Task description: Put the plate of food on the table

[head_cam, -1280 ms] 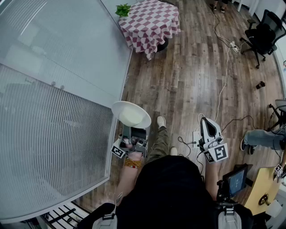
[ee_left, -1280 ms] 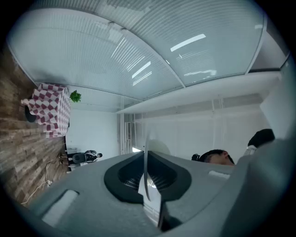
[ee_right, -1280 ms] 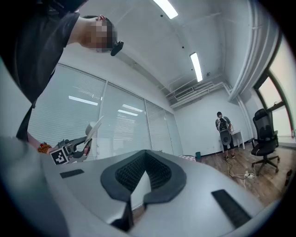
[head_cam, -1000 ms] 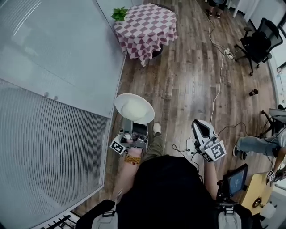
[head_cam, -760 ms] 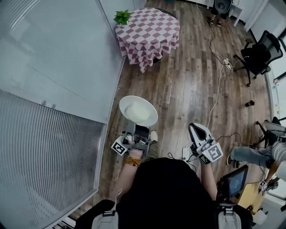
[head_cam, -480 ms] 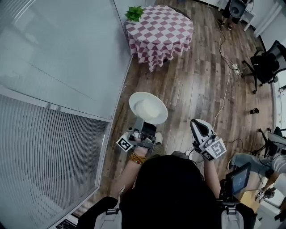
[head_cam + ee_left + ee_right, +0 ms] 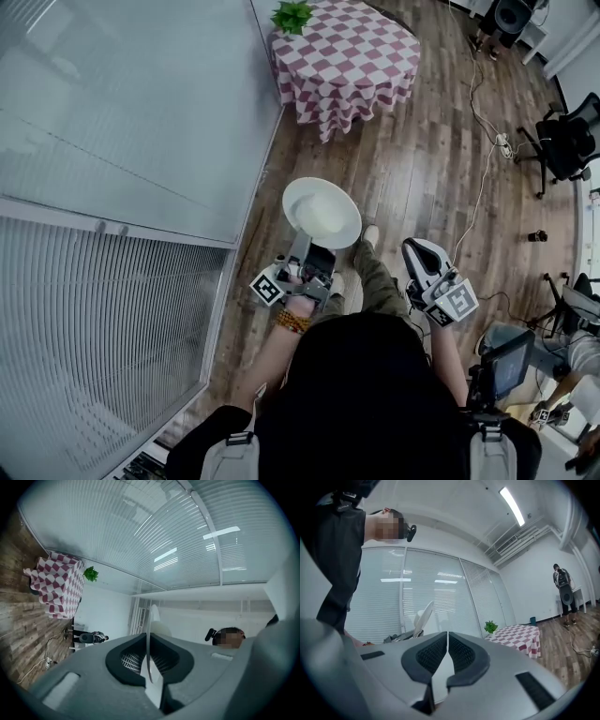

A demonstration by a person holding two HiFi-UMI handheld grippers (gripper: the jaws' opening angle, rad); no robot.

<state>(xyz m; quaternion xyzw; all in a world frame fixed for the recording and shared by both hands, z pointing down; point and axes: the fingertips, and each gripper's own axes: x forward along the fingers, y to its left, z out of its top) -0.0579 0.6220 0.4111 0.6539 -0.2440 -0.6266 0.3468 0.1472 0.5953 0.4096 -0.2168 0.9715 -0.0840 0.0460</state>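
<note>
A white plate [image 7: 322, 212] with a pale mound of food is carried above the wooden floor, my left gripper [image 7: 314, 249] shut on its near rim. In the left gripper view the plate's rim [image 7: 149, 634] stands edge-on, pinched between the dark pads [image 7: 126, 660]. My right gripper [image 7: 418, 249] is beside it to the right, shut and holding nothing; its pads [image 7: 433, 656] meet. From the right gripper view the plate [image 7: 423, 616] shows at the left. The table [image 7: 349, 52] with a red-and-white checked cloth stands ahead, apart from the plate.
A glass wall with blinds [image 7: 112, 187] runs along the left. A potted plant [image 7: 292, 16] sits on the table's far corner. Cables [image 7: 483, 178] trail over the floor, and an office chair [image 7: 567, 141] stands at the right. A tablet [image 7: 506, 366] is at the lower right.
Both grippers and the plate have travelled along the glass wall toward the checked table. The left gripper's hold on the plate is unchanged.
</note>
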